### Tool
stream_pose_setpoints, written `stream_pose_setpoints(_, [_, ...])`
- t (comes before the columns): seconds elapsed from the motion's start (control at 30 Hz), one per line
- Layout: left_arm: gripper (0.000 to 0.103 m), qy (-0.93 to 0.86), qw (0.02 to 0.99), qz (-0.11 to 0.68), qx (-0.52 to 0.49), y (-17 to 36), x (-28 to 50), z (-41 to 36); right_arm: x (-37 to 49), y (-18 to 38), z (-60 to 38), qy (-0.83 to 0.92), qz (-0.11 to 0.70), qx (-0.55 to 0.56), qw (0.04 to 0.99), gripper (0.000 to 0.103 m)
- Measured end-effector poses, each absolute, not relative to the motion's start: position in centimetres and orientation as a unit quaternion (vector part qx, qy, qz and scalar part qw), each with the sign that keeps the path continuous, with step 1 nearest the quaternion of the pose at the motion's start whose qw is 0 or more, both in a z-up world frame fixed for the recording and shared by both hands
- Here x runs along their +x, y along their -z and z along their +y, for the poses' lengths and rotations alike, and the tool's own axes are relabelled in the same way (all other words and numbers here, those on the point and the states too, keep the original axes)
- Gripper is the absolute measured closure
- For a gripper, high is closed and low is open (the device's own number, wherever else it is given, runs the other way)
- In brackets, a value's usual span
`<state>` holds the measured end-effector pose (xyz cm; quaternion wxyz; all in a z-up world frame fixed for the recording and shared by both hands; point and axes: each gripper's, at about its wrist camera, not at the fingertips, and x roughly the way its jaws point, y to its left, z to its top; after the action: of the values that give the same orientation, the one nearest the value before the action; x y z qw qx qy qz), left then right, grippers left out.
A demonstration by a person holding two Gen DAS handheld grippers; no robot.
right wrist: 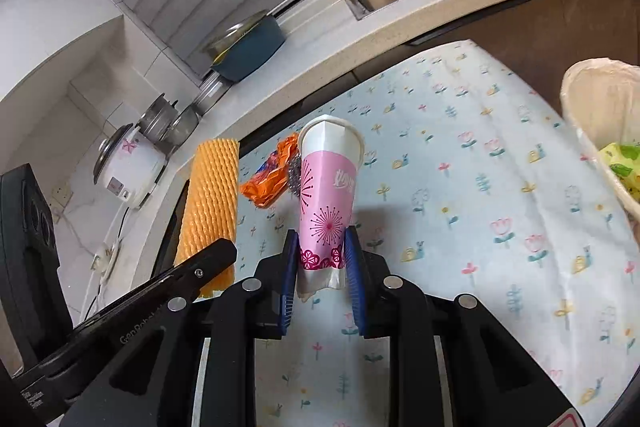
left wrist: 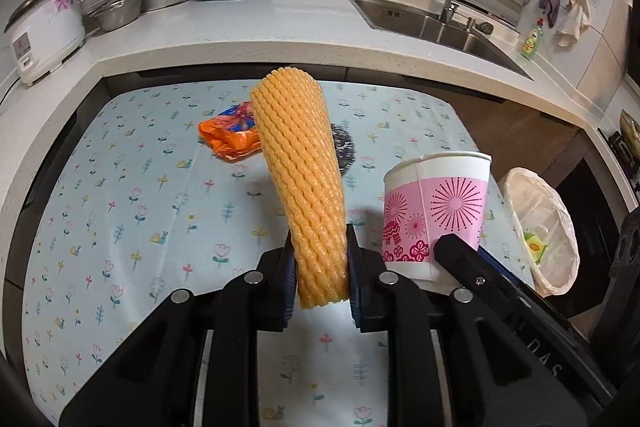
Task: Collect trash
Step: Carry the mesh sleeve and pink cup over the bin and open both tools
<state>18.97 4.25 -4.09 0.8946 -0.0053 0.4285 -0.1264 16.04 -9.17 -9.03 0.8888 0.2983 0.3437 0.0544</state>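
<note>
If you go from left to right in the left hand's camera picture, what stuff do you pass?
Rice cooker → orange wrapper → yellow foam net, held up by the left gripper → pink paper cup, held by the right gripper → trash bin with its white bag.

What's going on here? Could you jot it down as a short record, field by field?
Setting: kitchen, table under a flowered cloth
Left gripper: shut on the orange foam net sleeve, held off the table
Right gripper: shut on the pink paper cup, squashed near its base
Still on table: orange wrapper, metal scourer
Bin: lined trash bin past the table's right edge, some green packaging already inside
</note>
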Motion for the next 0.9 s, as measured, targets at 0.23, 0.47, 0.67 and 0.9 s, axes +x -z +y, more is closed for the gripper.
stream_pose_setpoints(0.23, [0.083,0.158,0.893,0.421,0.02,3.2,17.0,-1.3,12.9,7.5,-14.2,-0.02,0.322,0.29,0.901,0.081])
stream_pose_setpoints(0.47, [0.083,0.179,0.89,0.417,0.045,2.9,15.7,-5.7,10.2,6.6,-18.7,0.028,0.314,0.255,0.914,0.081])
stream_pose_setpoints(0.67, [0.083,0.201,0.884,0.416,0.067,3.0,14.7,-9.6,8.4,5.8,-22.1,0.073,0.309,0.213,0.924,0.081])
stream_pose_setpoints(0.9, [0.083,0.231,0.876,0.414,0.09,3.0,13.9,-14.2,6.5,5.7,-26.2,0.112,0.3,0.202,0.925,0.081])
